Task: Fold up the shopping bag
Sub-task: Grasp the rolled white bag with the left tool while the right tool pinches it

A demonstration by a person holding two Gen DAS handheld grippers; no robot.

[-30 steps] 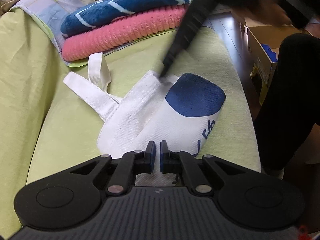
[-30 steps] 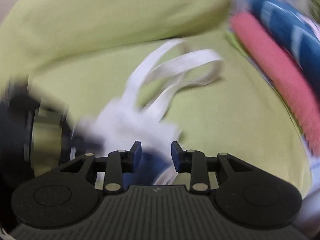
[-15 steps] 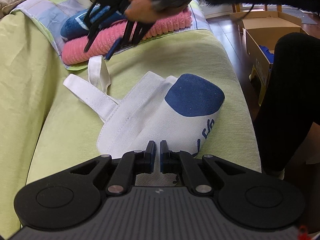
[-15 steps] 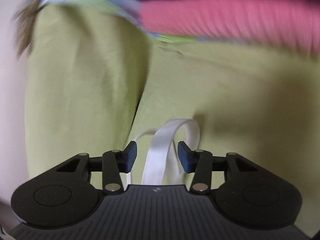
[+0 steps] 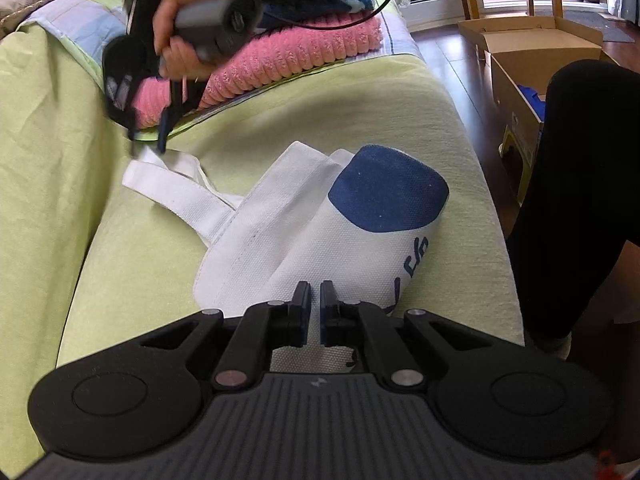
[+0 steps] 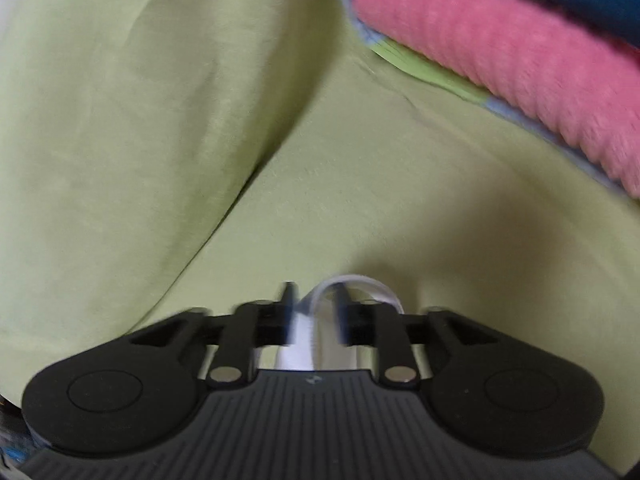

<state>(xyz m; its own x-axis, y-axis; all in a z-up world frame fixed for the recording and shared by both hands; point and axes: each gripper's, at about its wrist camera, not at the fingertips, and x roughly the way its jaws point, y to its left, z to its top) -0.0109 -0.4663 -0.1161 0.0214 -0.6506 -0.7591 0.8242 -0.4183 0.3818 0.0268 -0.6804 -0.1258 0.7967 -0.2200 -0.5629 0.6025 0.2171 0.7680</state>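
Observation:
A white canvas shopping bag [image 5: 320, 236] with a blue patch [image 5: 386, 192] lies partly folded on a green-covered sofa seat [image 5: 152, 264]. Its white handles [image 5: 168, 178] stretch to the far left. My left gripper [image 5: 315, 300] is shut and rests on the bag's near edge. My right gripper [image 5: 148, 140], held in a hand, hangs at the handles' far end. In the right wrist view the right gripper [image 6: 314, 312] is open, with the white handle loop [image 6: 316, 328] between its blurred fingers.
A pink ribbed blanket [image 5: 288, 56] and a blue one are stacked at the sofa's far end, also in the right wrist view [image 6: 520, 60]. The green sofa back [image 6: 120, 120] rises on the left. An open cardboard box [image 5: 532, 64] stands on the wood floor at right, by a black-clad leg [image 5: 580, 200].
My right gripper has swung from the bag's body to the handles at the far left, and its jaws have narrowed around the handle loop. My left gripper and the bag have not moved.

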